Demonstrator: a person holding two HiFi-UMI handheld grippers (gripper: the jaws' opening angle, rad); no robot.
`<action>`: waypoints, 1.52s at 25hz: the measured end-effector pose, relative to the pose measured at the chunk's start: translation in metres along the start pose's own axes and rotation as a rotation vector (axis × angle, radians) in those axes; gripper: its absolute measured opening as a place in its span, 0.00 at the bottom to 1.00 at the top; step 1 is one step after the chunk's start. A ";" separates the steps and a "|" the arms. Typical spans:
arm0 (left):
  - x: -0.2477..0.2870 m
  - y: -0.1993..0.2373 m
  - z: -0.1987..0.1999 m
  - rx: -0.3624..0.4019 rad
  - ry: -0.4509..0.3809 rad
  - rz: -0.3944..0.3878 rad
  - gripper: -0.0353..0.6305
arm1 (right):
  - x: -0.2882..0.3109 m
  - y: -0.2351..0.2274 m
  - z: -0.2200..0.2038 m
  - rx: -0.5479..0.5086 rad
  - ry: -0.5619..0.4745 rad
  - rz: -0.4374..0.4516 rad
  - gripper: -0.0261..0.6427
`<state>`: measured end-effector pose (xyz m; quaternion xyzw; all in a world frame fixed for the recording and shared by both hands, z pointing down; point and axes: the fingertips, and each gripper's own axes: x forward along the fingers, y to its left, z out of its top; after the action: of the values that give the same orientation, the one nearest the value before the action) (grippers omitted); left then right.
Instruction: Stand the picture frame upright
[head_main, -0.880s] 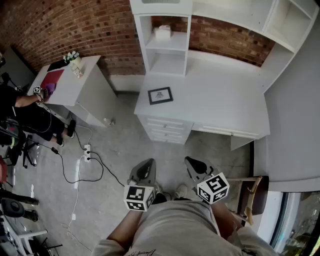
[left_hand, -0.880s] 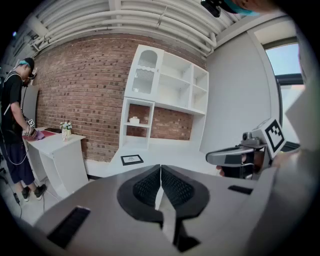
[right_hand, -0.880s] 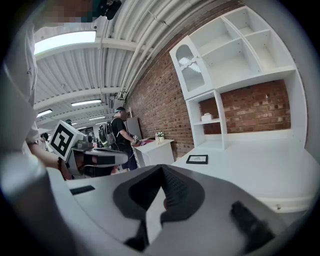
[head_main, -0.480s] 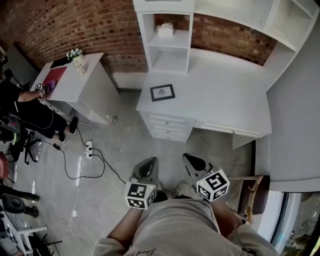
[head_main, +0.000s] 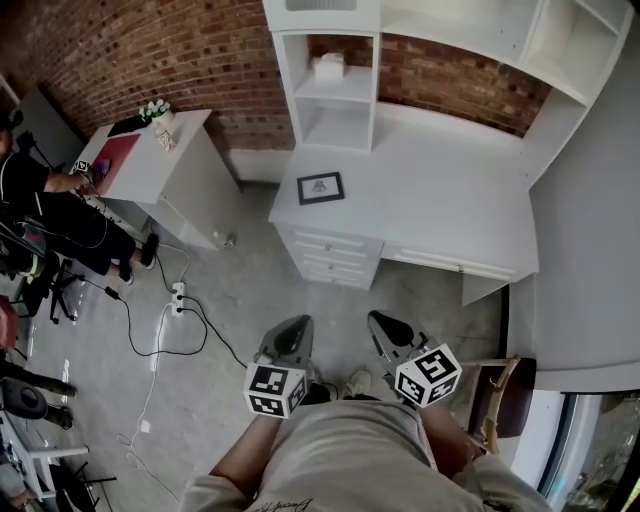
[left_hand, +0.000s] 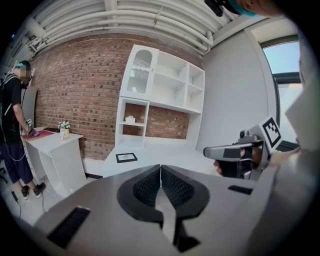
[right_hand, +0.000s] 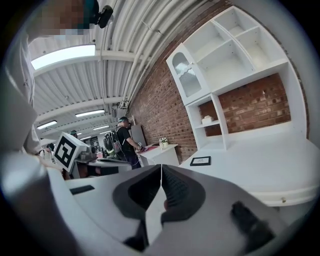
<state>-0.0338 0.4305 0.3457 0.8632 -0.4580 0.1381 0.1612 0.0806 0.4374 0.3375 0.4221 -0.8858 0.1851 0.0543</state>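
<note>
**Frame flat, approach not begun**

The picture frame (head_main: 320, 188) lies flat at the left end of the white desk (head_main: 440, 200). The left gripper (head_main: 287, 340) and right gripper (head_main: 392, 330) hang near the body, both pressed together and empty. Next, I'd judge: close in, spread a gripper, pinch an edge.

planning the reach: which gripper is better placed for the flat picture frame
Left gripper, marginally: the picture frame lies flat near the desk's left end, more in line with it than with the right gripper. Both are shut, empty and far off.
</note>
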 end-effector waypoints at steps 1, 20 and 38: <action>0.000 -0.003 0.000 -0.009 -0.003 0.000 0.08 | -0.005 -0.001 0.000 0.003 -0.004 0.004 0.08; 0.038 0.009 0.011 0.022 -0.014 -0.004 0.08 | 0.026 -0.032 -0.003 -0.006 0.050 0.028 0.08; 0.222 0.199 0.116 -0.001 -0.061 -0.066 0.08 | 0.250 -0.145 0.089 -0.055 0.066 -0.060 0.08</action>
<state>-0.0694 0.1128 0.3561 0.8817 -0.4339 0.1059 0.1521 0.0375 0.1386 0.3590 0.4403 -0.8753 0.1730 0.1005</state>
